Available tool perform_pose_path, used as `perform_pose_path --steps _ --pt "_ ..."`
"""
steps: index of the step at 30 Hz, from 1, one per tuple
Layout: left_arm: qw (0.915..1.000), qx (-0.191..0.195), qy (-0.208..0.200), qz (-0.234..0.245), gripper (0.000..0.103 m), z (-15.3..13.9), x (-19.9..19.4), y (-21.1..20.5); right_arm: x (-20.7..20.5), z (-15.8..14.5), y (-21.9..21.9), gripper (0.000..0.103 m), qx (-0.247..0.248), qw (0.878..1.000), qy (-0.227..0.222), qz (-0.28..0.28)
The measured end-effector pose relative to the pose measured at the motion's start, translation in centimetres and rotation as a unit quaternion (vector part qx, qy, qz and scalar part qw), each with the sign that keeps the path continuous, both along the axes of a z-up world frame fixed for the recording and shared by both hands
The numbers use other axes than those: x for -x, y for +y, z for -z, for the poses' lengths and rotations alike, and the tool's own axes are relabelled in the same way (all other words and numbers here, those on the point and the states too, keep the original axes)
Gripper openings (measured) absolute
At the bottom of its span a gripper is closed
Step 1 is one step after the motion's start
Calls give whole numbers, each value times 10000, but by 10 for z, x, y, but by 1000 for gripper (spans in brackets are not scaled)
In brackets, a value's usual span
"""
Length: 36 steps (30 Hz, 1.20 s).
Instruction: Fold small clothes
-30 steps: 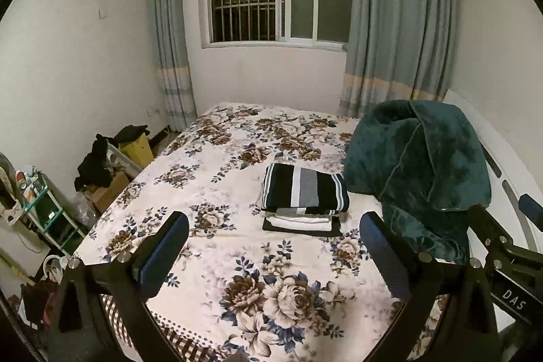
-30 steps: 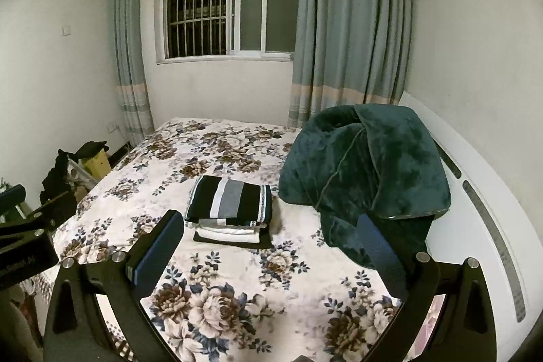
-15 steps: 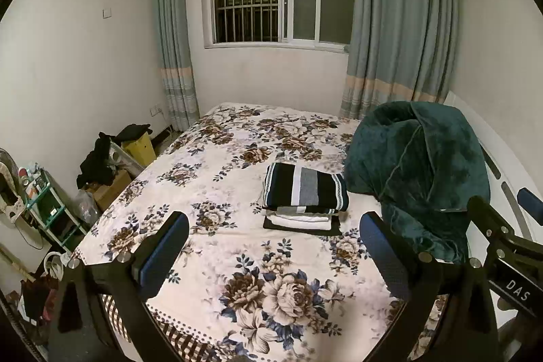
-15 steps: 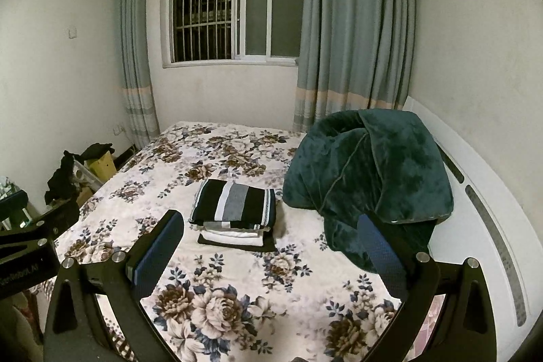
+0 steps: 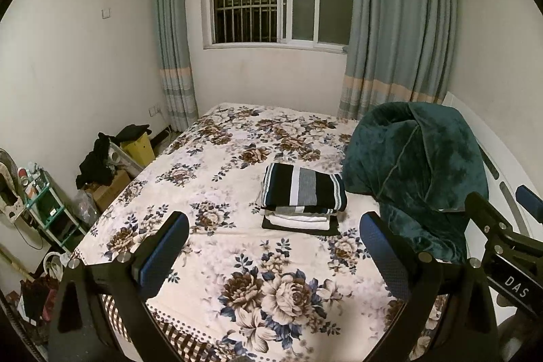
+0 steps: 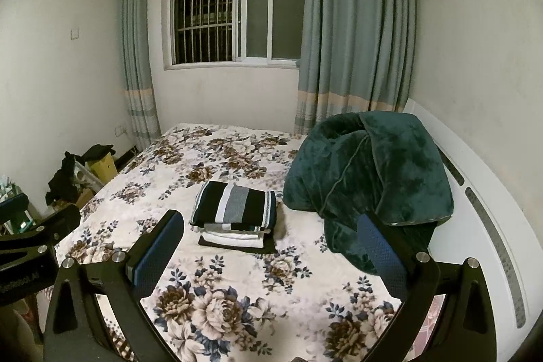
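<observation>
Folded clothes [image 5: 303,204] sit in a neat little stack on the flowery bedspread [image 5: 237,243], about mid-frame in the left wrist view and a bit left of centre in the right wrist view [image 6: 237,216]. Top piece is a black one with white and grey vertical stripes, folded into a tidy rectangle. Under it there's a sliver of grey, then a couple of white layers, and a flat black piece at the very bottom that sticks out a little past the rest. Just to the right of the stack, nearly touching it, is a big heap of dark green plush blanket [image 5: 417,175].

Writing-wise: in the left wrist view the other tool pokes in at the lower right edge with "DAS" printed on it in white. In the right wrist view the other tool shows at the lower left edge with text that looks like "GenRobot.AI", partly cut off.

Left gripper [image 5: 275,255] is held over the near end of the bed, fingers spread wide, nothing between the blue pads [image 5: 159,256]. Right gripper [image 6: 269,255] is the same deal, wide apart and empty, pointing toward the stack and well short of it. Both are level and side by side.
</observation>
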<state>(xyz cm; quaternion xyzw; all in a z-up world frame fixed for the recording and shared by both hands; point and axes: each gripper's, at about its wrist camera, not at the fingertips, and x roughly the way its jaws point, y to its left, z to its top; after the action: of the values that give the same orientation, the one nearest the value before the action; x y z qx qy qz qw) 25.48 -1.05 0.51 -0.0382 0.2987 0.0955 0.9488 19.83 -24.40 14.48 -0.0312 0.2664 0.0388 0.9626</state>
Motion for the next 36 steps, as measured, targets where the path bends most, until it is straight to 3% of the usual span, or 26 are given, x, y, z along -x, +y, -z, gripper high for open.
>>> perform_pose_path --steps 36 --pt "10000 -7 -32 3 103 -3 0 4 5 7 1 103 8 10000 -31 16"
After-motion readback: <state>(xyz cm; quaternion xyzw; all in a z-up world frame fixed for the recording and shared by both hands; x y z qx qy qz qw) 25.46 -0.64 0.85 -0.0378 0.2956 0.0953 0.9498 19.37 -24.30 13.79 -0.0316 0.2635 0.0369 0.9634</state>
